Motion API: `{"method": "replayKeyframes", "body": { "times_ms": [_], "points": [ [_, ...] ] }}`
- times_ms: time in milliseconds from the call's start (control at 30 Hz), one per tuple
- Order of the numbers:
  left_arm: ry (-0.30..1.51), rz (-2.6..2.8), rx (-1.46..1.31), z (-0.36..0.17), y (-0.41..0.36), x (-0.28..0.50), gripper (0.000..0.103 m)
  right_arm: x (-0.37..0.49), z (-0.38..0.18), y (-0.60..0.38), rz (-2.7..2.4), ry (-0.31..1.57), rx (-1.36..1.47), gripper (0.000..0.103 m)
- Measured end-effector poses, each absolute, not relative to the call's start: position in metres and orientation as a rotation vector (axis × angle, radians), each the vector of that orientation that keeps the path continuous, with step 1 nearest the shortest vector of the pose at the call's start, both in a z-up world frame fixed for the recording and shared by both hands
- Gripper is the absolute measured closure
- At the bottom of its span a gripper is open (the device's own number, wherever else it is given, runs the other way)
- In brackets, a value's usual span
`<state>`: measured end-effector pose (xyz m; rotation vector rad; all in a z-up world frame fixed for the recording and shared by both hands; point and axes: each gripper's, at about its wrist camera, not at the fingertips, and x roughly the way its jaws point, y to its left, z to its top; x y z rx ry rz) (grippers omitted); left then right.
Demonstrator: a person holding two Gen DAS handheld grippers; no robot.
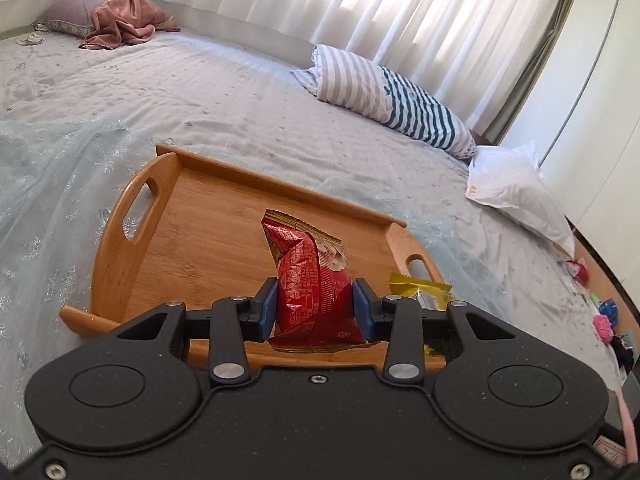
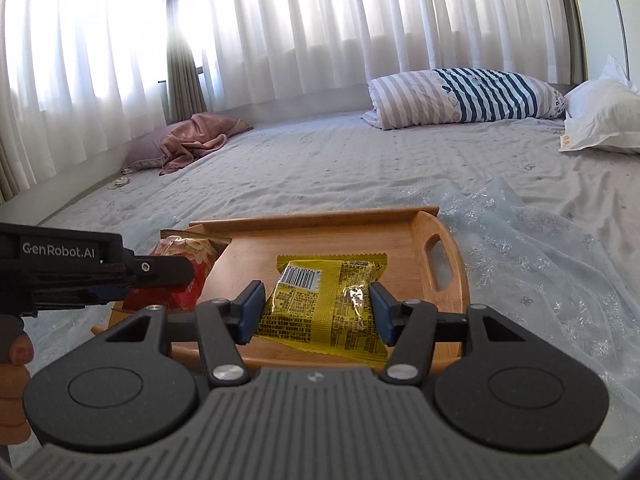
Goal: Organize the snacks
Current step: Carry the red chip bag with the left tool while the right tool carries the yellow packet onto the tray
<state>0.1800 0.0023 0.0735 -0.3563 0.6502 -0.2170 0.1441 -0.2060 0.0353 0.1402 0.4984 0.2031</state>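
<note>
Grippers both loaded. Left gripper [image 1: 315, 306] is clamped narrow on a red snack packet [image 1: 310, 280], blue pads pressing its sides, packet upright and crumpled at the top. Right gripper [image 2: 318, 308] holds a yellow snack packet [image 2: 326, 304] at a wider set, pads against its two edges, barcode side facing up. Both packets sit over a wooden tray [image 1: 208, 220] with cut-out handles; whether either touches the tray floor cannot be told. From the right wrist view the left gripper comes in from the left edge, a hand [image 2: 14, 380] below it. Tray rests on a bed [image 1: 240, 92], partly over a pale blue lace cloth [image 1: 48, 184]. Farther out: striped pillow [image 1: 384, 96], white pillow [image 1: 516, 188], pink blanket [image 1: 124, 22] on a mauve pillow, white curtains [image 2: 320, 20] behind.
</note>
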Motion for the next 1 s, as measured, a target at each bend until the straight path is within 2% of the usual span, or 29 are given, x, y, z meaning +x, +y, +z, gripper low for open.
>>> {"method": "replayKeyframes", "body": {
  "times_ms": [433, 1000],
  "points": [
    [0.734, -0.169, -0.262, 0.047, -0.019, 0.229, 0.066, 0.191, 0.014, -0.206, 0.165, 0.604, 0.103, 0.043],
    [0.784, -0.160, -0.266, 0.024, -0.024, 0.252, 0.066, 0.204, -0.008, -0.202, 0.158, 0.647, 0.097, 0.043]
  ]
}}
